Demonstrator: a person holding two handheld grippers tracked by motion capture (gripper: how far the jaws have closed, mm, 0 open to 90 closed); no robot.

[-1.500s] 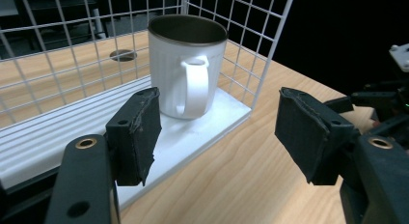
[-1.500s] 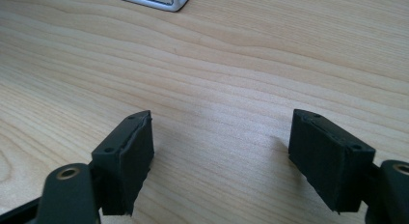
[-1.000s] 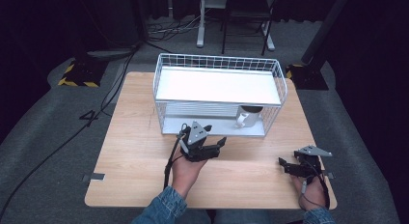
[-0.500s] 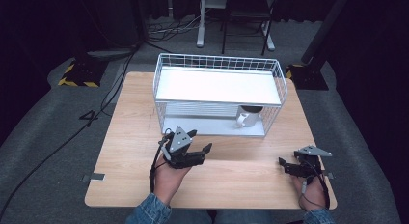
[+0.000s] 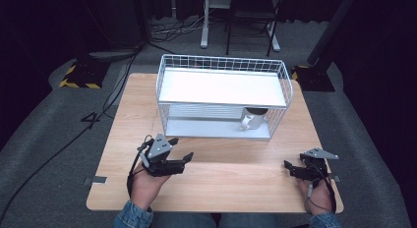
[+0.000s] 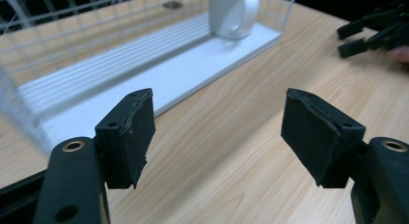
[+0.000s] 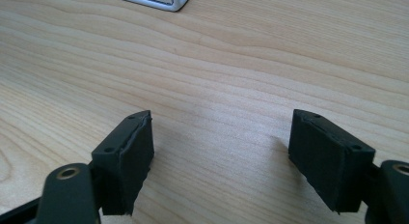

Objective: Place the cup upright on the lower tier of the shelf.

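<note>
A white mug (image 5: 247, 121) stands on the low shelf of a white wire rack (image 5: 223, 66), near the rack's right end. In the left gripper view the mug (image 6: 235, 14) is far off at the top, and its handle faces the camera. The rack has a flat white top shelf (image 5: 222, 87) over the mug. The rack sits on the far half of a wood table (image 5: 231, 181).

The left gripper (image 5: 183, 158) is on the near left part of the table, in front of the rack and well apart from it. A hand (image 5: 146, 185) holds it. Its jaws are wide apart with nothing in them, and they point to the right. In its own view the left gripper (image 6: 217, 130) hangs over bare wood, with the rack's low shelf just past it.

The right gripper (image 5: 288, 166) is at the near right corner, held by the other hand (image 5: 317, 194). Its jaws are wide too and hold nothing. In its own view the right gripper (image 7: 219, 156) is low over bare wood
</note>
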